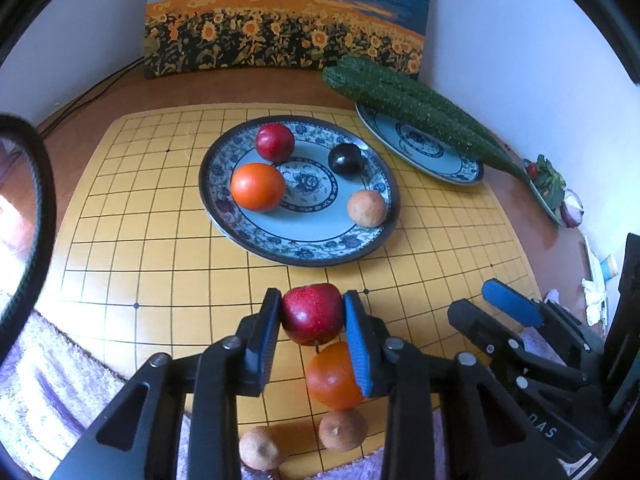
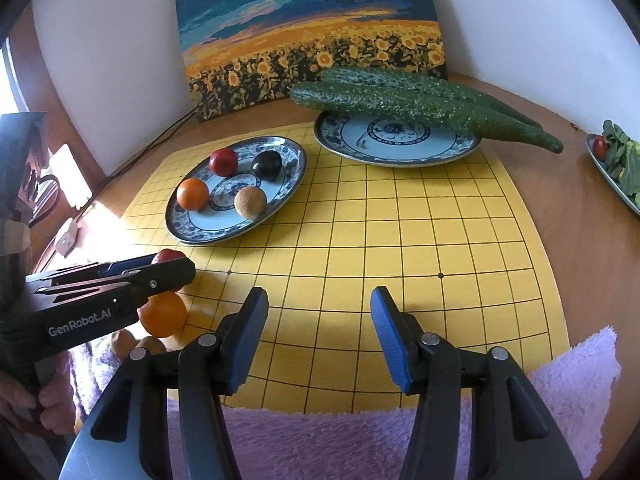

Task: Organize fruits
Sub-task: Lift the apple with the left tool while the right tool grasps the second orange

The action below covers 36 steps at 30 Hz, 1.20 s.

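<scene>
"GenRobot.AI" printed in white along the left gripper [image 2: 176,270], far left in the right wrist view; a hand [image 2: 36,400] wrapped round its grip below. Jaws clamped on a red apple [image 1: 312,314], blue pads pressed to both its sides, just above the yellow grid mat [image 2: 360,240]. Right under it, an orange [image 1: 332,376], then two brown fruits [image 1: 342,428] at the mat's near edge. Centre: patterned plate [image 1: 256,236] carrying another orange, red fruit, dark fruit, brown fruit. Further right, second plate [image 2: 400,156] under two cucumbers [image 2: 420,106]. Right gripper [image 2: 320,336] over bare mat, jaws parted, nothing between. Wooden desk [image 2: 580,220], purple towel [image 2: 320,440] at the front, sunflower painting [image 2: 312,40] against a white wall. Left view alone: letters "DAS" on the right gripper's body. Far right, dish of greens [image 2: 618,156].
</scene>
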Tool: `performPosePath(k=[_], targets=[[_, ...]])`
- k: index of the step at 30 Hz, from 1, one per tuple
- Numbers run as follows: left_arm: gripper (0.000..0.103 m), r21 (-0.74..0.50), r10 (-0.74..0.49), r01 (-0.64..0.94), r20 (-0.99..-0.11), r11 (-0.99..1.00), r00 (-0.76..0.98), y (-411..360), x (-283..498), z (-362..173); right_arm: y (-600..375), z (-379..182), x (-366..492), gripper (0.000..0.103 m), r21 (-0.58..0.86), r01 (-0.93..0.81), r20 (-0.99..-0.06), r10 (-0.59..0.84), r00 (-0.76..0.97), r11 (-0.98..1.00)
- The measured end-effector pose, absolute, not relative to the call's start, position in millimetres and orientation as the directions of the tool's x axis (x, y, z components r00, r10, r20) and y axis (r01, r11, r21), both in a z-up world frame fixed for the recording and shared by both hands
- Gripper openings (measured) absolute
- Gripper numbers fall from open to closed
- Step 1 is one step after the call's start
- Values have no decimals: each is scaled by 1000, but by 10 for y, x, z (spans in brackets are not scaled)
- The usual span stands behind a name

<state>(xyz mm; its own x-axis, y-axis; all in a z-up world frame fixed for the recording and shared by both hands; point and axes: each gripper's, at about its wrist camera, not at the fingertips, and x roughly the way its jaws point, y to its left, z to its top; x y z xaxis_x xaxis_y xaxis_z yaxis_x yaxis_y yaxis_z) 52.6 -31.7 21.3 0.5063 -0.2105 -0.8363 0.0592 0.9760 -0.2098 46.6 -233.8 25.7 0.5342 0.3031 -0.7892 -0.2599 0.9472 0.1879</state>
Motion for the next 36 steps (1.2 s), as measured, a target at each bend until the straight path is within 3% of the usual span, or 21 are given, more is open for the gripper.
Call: performPosePath(k=[36], targets=[[33,-259,-187,-47,-800,965,569,428,184,268,-1555,316,162,55,201,-381,-801,375,466,903]])
